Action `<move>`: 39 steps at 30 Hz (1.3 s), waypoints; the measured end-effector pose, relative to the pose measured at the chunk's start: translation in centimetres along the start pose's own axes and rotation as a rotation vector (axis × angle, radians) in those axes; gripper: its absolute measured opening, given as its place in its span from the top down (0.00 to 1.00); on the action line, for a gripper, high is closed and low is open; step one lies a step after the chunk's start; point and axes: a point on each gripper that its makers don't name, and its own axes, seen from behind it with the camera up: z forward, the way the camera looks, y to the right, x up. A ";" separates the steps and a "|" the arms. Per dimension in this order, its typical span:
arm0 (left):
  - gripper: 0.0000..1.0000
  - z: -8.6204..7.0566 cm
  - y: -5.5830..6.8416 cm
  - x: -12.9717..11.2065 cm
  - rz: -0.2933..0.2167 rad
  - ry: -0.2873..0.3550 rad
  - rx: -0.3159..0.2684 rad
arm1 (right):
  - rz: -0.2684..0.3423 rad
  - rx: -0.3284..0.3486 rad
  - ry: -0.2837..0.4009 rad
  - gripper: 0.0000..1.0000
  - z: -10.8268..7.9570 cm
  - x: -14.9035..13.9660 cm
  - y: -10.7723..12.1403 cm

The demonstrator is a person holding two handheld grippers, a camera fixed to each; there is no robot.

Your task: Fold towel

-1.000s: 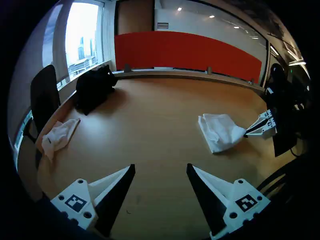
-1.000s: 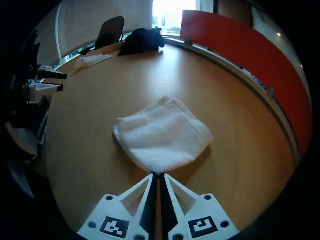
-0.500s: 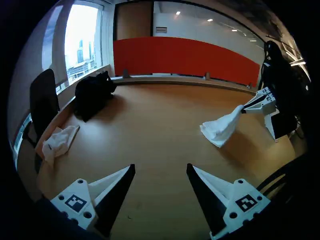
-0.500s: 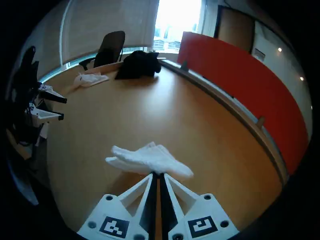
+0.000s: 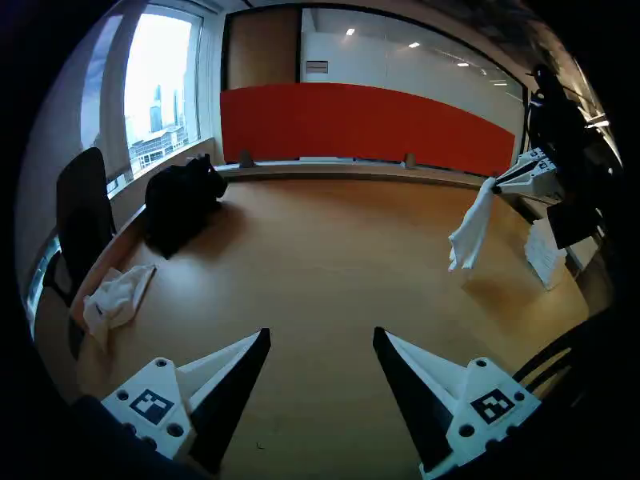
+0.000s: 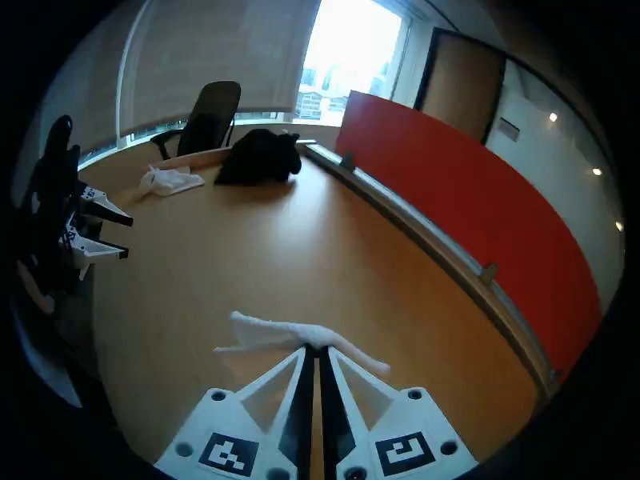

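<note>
The towel hangs as a limp white strip over the right side of the table. It is held up by its top corner, and its lower end is close to the wood. Whether it touches the wood is hard to tell from this angle. The right gripper pinches that corner with its two fingers pressed together on the cloth. In the right gripper view the towel shows edge-on, just past the fingertips.

The left gripper is near the front edge of the table, well apart from the towel. Its fingers are spread wide with nothing between them, and bare wood shows below.

Just right of the hanging towel, at the table's right edge, lies a small white stack, perhaps folded cloth. On the far left of the table sits a black bag. Nearer on that side a crumpled white cloth lies at the edge. A dark chair stands beside it, off the table. A red panel runs along the far side of the table, and a bright window is at the far left.
</note>
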 end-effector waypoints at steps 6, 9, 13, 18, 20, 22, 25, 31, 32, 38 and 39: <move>0.05 0.2 0.6 0.6 0.007 0.006 -0.012 | 0.015 -0.028 -0.003 0.96 -2.1 -0.5 2.5; 0.05 0.4 0.9 0.7 0.009 0.006 -0.017 | 0.019 -0.047 -0.008 0.96 -3.1 -0.9 4.0; 0.04 0.6 1.2 0.8 0.010 0.004 -0.021 | 0.020 -0.062 -0.022 0.96 -4.6 -1.7 6.0; 0.04 0.7 1.4 1.1 0.018 0.004 -0.020 | 0.014 -0.074 -0.042 0.96 -6.3 -2.8 8.2; 0.04 0.7 1.4 1.2 0.021 0.002 -0.019 | 0.013 -0.076 -0.051 0.96 -7.0 -3.3 9.0; 0.04 0.8 1.4 1.3 0.023 0.001 -0.016 | 0.017 -0.082 -0.057 0.96 -7.7 -3.8 10.0; 0.05 0.9 1.4 1.4 0.024 -0.001 -0.013 | 0.028 -0.093 -0.061 0.96 -8.6 -4.4 11.4; 0.05 1.0 1.5 1.5 0.027 -0.007 -0.007 | 0.050 -0.125 -0.076 0.96 -10.5 -5.8 14.6; 0.05 1.0 1.5 1.5 0.028 -0.008 -0.007 | 0.051 -0.130 -0.080 0.96 -10.9 -6.0 15.1; 0.04 1.1 2.1 1.4 0.036 -0.016 -0.009 | 0.057 -0.166 -0.113 0.96 -12.8 -7.7 18.0; 0.04 1.1 2.2 1.5 0.038 -0.018 -0.010 | 0.058 -0.170 -0.118 0.96 -13.1 -8.0 18.4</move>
